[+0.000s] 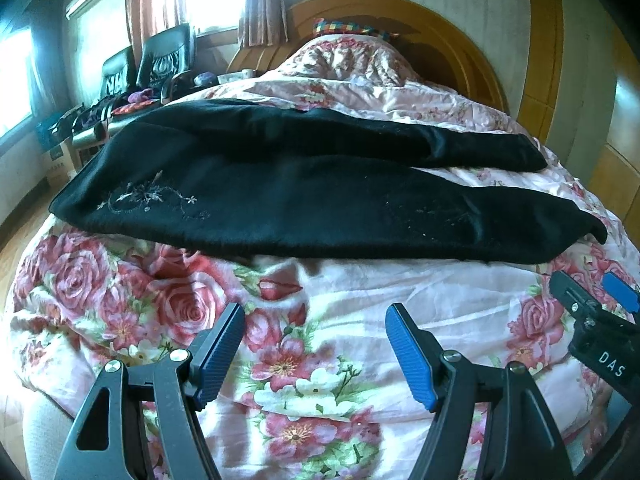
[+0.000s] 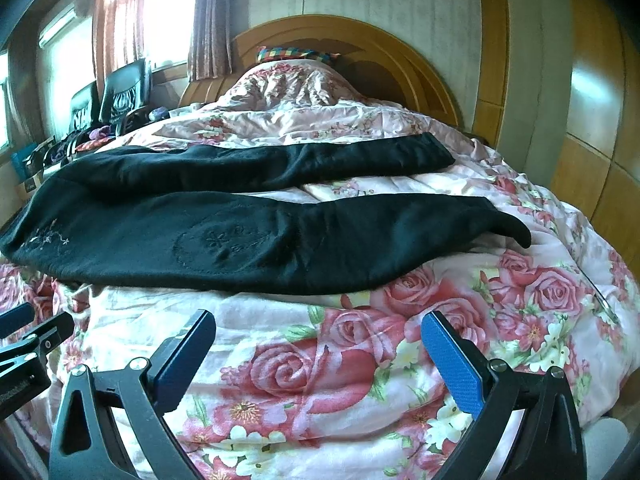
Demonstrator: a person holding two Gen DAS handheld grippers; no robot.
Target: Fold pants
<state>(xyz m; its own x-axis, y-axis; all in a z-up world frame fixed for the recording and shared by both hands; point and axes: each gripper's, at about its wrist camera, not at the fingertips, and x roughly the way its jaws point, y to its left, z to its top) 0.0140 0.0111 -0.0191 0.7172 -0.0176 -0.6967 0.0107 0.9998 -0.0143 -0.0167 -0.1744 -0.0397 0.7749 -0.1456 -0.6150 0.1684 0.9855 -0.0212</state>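
Black pants (image 1: pixel 304 196) lie spread flat across a floral quilt (image 1: pixel 344 288), waist at the left with pale embroidery, both legs running to the right and parted. They also show in the right wrist view (image 2: pixel 248 232). My left gripper (image 1: pixel 316 344) is open and empty, hovering over the quilt short of the near leg. My right gripper (image 2: pixel 320 360) is open and empty, also over the quilt short of the near leg. The right gripper shows at the right edge of the left wrist view (image 1: pixel 592 312); the left gripper shows at the left edge of the right wrist view (image 2: pixel 28 336).
A wooden headboard (image 1: pixel 460 44) stands at the far end of the bed with a bunched quilt and a colourful pillow (image 1: pixel 352 28). Black chairs (image 1: pixel 160 60) with clutter stand at the left by the window. Wooden wardrobe panels (image 2: pixel 592 128) run along the right.
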